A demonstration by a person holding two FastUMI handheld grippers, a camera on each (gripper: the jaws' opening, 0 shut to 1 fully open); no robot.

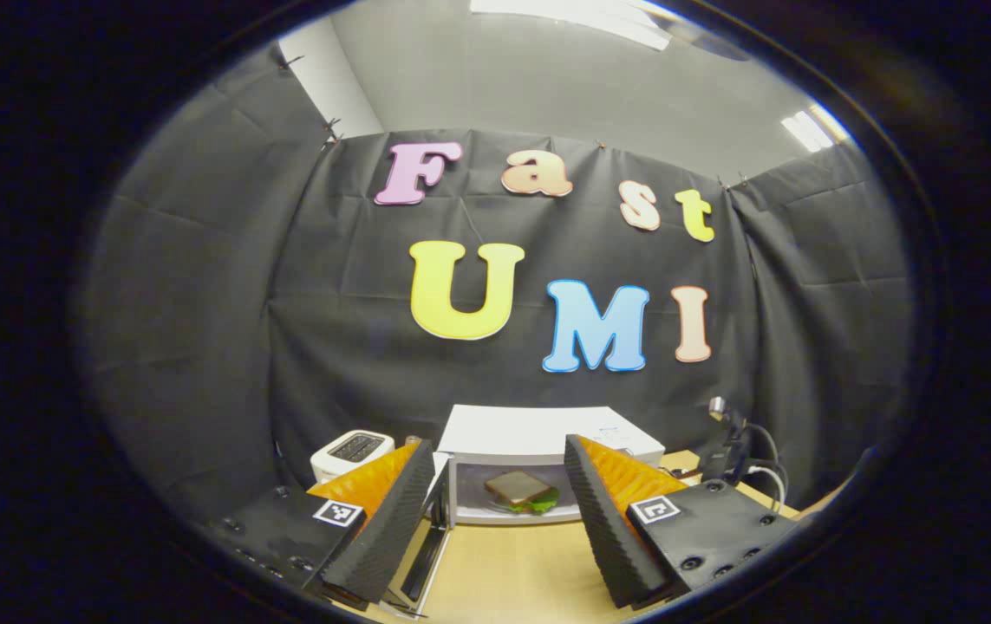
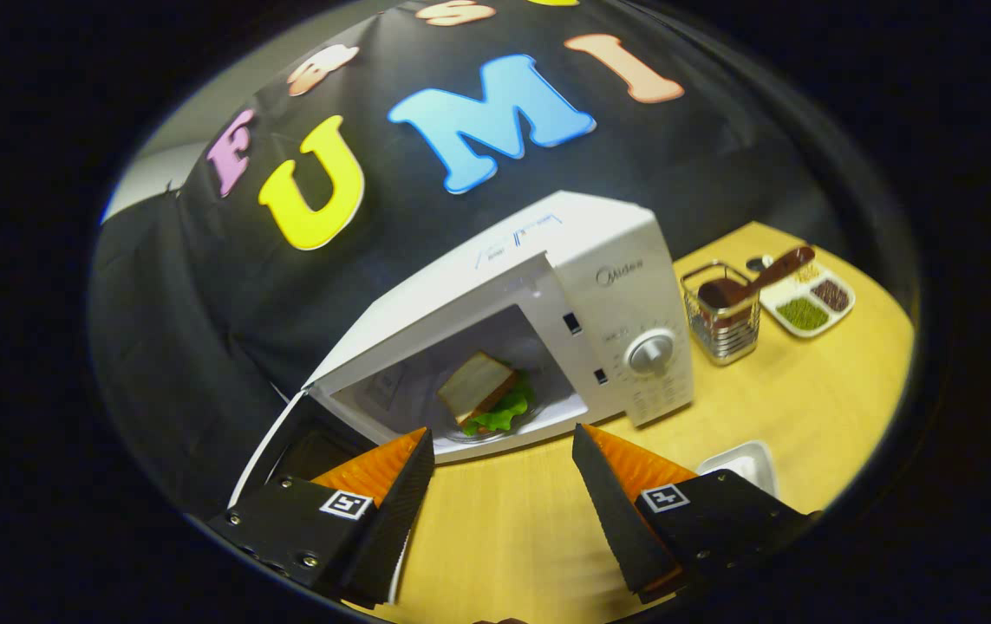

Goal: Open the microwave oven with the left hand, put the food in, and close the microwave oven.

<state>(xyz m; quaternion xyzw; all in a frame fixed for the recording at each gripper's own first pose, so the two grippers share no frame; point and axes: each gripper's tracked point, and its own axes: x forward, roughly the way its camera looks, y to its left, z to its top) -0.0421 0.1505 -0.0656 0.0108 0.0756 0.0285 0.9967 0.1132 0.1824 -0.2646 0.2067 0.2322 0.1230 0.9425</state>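
The microwave oven (image 2: 547,286) was seen with its door (image 2: 287,442) swung wide at seven o'clock; the sandwich (image 2: 482,390) had been placed inside on a plate. Left tongs (image 1: 499,511) and right tongs (image 2: 504,485) were held spread apart above the counter (image 2: 504,529), nothing gripped. A toaster (image 1: 352,451) was seen at ten o'clock of the left tongs.

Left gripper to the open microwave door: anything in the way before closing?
Nothing visible. The left gripper is open and empty, and the dark-windowed microwave door hangs open just beside its left finger. The sandwich with lettuce sits inside the white microwave oven, clear of the door's swing.
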